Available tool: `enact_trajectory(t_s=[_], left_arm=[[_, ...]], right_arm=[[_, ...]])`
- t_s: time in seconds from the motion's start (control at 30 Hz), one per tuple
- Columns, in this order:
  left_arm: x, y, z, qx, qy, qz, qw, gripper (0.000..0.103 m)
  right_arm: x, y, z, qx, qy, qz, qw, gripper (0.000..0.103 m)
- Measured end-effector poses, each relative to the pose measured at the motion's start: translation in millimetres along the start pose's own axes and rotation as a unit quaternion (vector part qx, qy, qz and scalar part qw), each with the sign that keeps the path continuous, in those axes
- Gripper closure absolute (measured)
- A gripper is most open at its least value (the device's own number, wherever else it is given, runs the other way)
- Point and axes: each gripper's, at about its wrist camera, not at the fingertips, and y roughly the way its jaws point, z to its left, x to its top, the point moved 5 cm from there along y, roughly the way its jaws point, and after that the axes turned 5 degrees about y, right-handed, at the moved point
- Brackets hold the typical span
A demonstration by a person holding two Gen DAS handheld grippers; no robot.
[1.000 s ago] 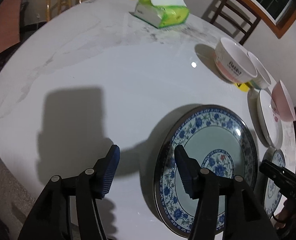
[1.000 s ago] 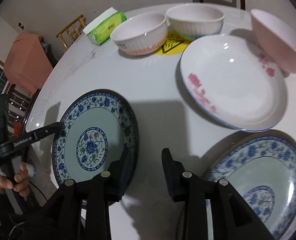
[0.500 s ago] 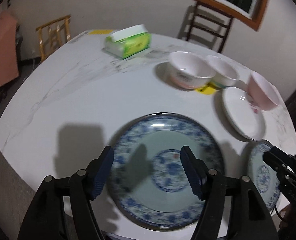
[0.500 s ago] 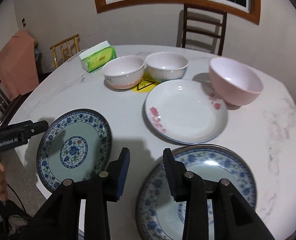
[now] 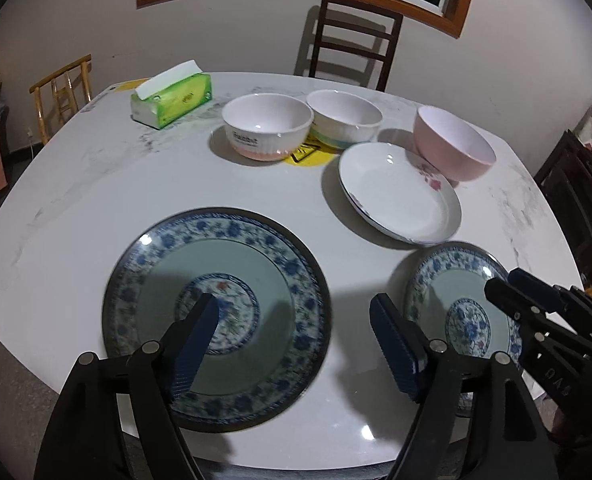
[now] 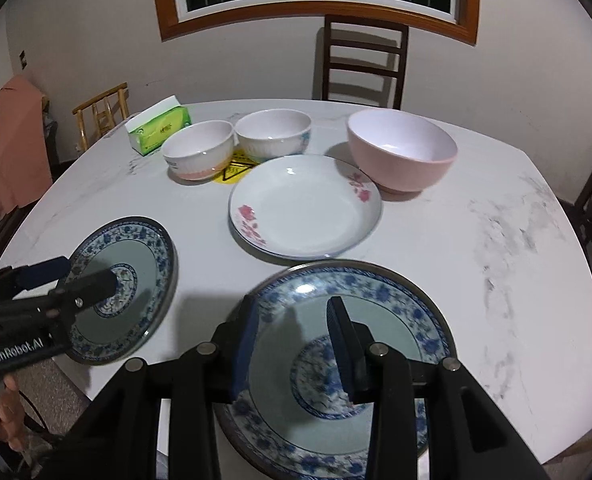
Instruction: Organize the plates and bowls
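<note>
Left gripper point(image 5: 296, 336) now risen, opening, empty, above left blue plate point(image 5: 215, 316).

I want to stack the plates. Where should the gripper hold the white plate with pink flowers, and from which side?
Grip the raised rim of the white plate at its near edge, coming from the front; the pink bowl crowds its far right side.

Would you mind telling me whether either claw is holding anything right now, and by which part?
Nothing is held. The left claw hangs over the left blue plate, its jaws opening and empty; the right claw hovers open above the right blue plate.
</note>
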Motion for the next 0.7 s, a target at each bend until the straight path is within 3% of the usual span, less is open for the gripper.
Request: enact_trajectory(t_s=[0.7], left_arm=[[-20.6, 7.8, -48.1, -0.019, 0.032, 0.015, 0.9992, 0.028]], right_arm=[[-18.6, -20.1, -41.7, -0.003, 0.022, -0.004, 1.000, 0.067]])
